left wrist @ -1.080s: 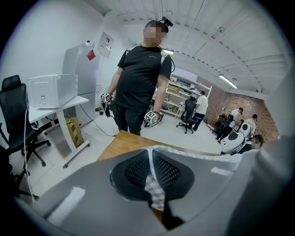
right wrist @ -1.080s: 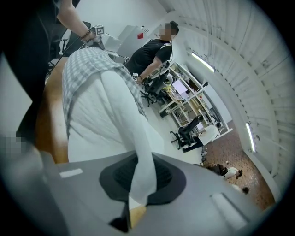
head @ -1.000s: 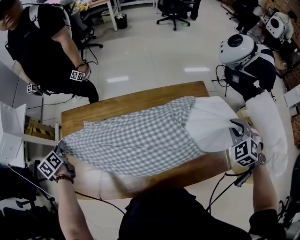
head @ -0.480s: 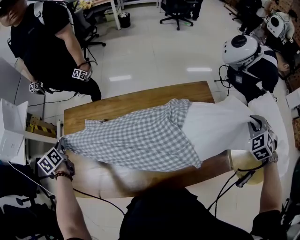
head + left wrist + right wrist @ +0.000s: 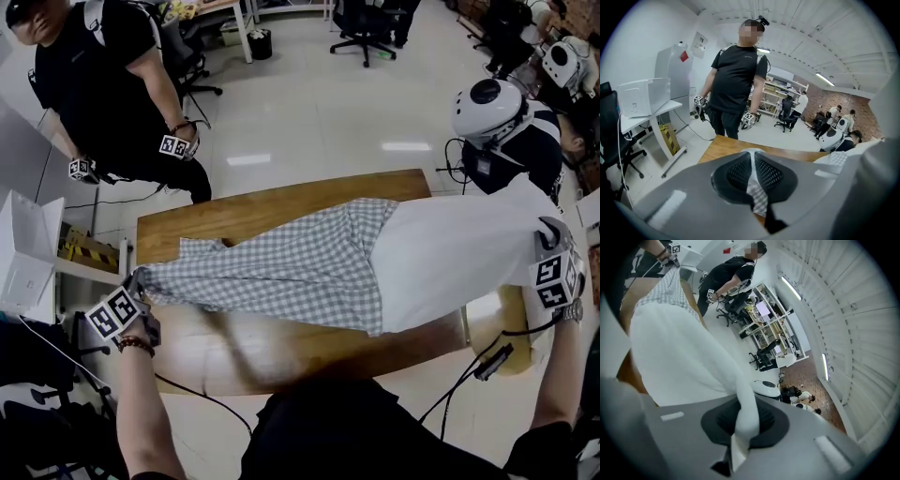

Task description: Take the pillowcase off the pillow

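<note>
Grippers are both biting on cloth. At the table's [image 5: 272, 202] left end, the left gripper [image 5: 138, 279] is clamping its jaws tight on a corner of the checked pillowcase [image 5: 281, 272]. The right gripper [image 5: 548, 228] is squeezing shut on the end of the white pillow [image 5: 450, 253], holding it out past the table's right edge. The pillowcase is lying stretched along the wooden top, seemingly covering only the pillow's left part. A person in black [image 5: 103, 84] is standing beyond the table.
</note>
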{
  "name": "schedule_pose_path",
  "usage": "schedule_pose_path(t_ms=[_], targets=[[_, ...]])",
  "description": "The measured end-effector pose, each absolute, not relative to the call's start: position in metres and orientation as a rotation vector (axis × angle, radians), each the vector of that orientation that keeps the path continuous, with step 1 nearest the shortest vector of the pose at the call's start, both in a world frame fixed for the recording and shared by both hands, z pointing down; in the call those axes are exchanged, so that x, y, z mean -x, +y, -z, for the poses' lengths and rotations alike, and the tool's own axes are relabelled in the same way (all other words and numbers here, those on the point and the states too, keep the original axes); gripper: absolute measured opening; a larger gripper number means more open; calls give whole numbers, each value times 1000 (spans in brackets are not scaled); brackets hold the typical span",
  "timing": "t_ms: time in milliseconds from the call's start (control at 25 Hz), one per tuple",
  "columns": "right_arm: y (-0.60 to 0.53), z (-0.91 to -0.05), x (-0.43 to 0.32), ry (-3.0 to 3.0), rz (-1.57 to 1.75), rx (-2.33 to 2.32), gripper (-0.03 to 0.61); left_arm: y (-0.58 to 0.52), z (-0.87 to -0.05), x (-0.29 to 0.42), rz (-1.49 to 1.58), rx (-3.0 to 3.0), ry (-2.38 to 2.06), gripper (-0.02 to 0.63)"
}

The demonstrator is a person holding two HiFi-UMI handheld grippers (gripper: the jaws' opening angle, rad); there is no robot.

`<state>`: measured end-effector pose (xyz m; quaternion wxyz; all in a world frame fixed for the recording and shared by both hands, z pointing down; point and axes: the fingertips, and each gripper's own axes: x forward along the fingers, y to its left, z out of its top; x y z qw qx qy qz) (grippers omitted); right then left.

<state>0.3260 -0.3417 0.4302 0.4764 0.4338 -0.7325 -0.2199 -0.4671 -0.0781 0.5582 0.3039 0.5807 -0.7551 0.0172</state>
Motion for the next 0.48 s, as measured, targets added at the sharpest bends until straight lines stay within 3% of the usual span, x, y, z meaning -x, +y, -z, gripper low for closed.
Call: schedule_pose_path(t_ms=[360,400,480], targets=[[-334,-343,-306,-1754,702,-1126,17,-74,-570,455,-193,-1585,-1962,9],[-329,-332,-297,-1762,730,-1124,17,-73,-573,450,-238,-1597,-1946,20],[-320,-308,-278,-1783,783,-1119,18,-74,-573,442,-309,-1635,-1922,122]])
